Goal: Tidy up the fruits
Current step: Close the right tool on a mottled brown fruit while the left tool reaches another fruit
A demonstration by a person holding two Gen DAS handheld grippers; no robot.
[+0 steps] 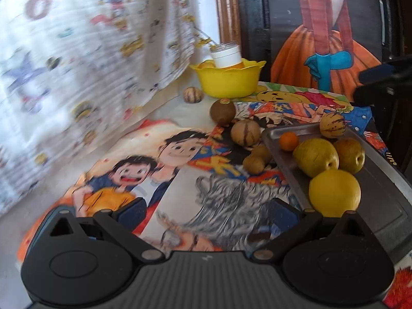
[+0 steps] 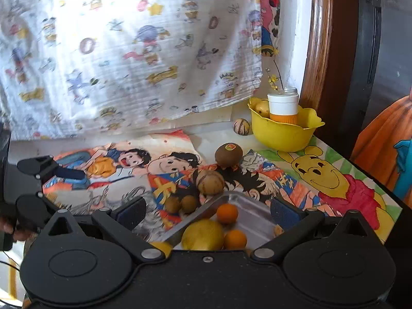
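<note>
Both grippers, left gripper (image 1: 207,215) and right gripper (image 2: 208,209), stand wide open and hold nothing. At 2 o'clock of the left one, the metal tray (image 1: 381,195) carries a lemon (image 1: 334,193), pears and a small orange (image 1: 289,141). Farther, at 12 o'clock, a kiwi (image 1: 223,111) lies on the cartoon cloth (image 1: 164,154), then the yellow bowl (image 1: 229,81).

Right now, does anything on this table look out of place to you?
Yes. A white-capped orange bottle sits in the yellow bowl among fruit. Also, several fruits lie loose on the cloth beside the metal tray, such as the stickered brown fruit.
</note>
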